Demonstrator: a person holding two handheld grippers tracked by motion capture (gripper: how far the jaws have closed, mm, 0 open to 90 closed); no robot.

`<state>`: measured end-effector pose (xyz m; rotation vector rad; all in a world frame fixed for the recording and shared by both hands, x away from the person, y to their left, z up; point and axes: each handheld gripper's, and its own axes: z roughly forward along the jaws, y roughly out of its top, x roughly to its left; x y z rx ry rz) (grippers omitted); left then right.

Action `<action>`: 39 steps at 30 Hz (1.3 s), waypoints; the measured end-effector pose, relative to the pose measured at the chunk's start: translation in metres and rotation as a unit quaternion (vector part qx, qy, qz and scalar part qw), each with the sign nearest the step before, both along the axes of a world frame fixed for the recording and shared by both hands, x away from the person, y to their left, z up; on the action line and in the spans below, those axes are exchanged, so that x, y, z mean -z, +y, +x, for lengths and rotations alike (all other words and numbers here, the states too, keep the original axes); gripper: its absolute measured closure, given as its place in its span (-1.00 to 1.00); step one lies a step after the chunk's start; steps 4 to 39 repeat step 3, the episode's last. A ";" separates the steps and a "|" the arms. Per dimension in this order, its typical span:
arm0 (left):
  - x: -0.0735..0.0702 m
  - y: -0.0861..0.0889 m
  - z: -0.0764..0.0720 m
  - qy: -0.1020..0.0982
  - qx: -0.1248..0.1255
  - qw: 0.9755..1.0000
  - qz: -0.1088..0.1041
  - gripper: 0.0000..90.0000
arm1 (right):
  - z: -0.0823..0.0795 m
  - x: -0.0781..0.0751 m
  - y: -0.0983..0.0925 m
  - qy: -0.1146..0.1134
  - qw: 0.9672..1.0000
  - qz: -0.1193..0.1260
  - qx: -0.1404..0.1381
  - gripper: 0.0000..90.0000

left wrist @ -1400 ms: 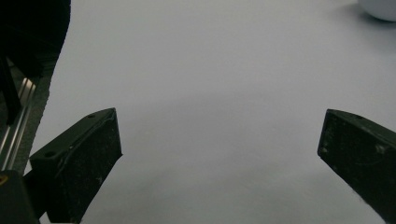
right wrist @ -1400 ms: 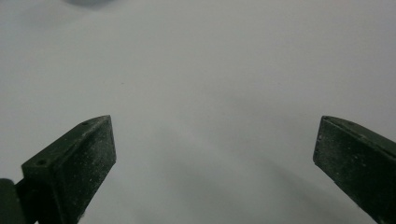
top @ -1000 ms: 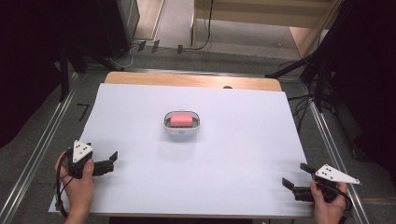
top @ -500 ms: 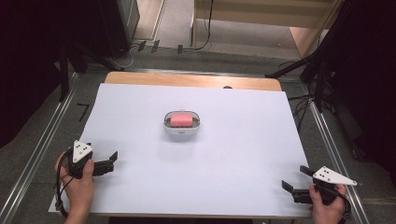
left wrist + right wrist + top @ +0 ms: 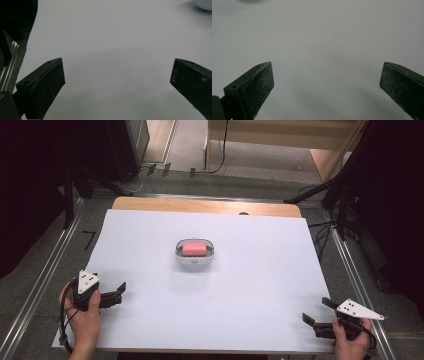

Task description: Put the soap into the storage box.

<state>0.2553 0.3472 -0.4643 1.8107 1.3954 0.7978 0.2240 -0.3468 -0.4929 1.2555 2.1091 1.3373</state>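
A small white container (image 5: 195, 259) holding a pink block (image 5: 194, 248) sits at the middle of the white table sheet (image 5: 250, 285). My left gripper (image 5: 119, 292) rests near the front left corner, jaws pointing right, open and empty. My right gripper (image 5: 316, 312) lies at the front right corner, jaws pointing left, also open and empty. In the left gripper view the two black jaws stand wide apart (image 5: 117, 82) over bare sheet, with the container's edge (image 5: 203, 3) at the top right. In the right gripper view the jaws (image 5: 327, 80) are spread wide over bare sheet.
The wooden table edge (image 5: 205, 206) shows beyond the sheet at the back. Metal rails (image 5: 45, 265) run along both sides of the table. Cables and dark stands lie on the floor behind and to the right (image 5: 340, 215).
The right hand and its gripper shifted slightly; the left gripper and the container stayed put.
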 end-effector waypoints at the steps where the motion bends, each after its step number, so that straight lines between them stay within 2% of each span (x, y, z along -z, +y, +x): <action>1: 0.000 0.000 0.000 -0.001 0.000 1.000 0.000 -1.00 | 0.000 0.000 0.000 0.001 1.000 0.003 0.002 -1.00; 39: 0.000 0.000 0.001 0.001 0.000 1.000 0.000 -1.00 | 0.000 0.000 -0.001 0.000 1.000 0.007 0.001 -1.00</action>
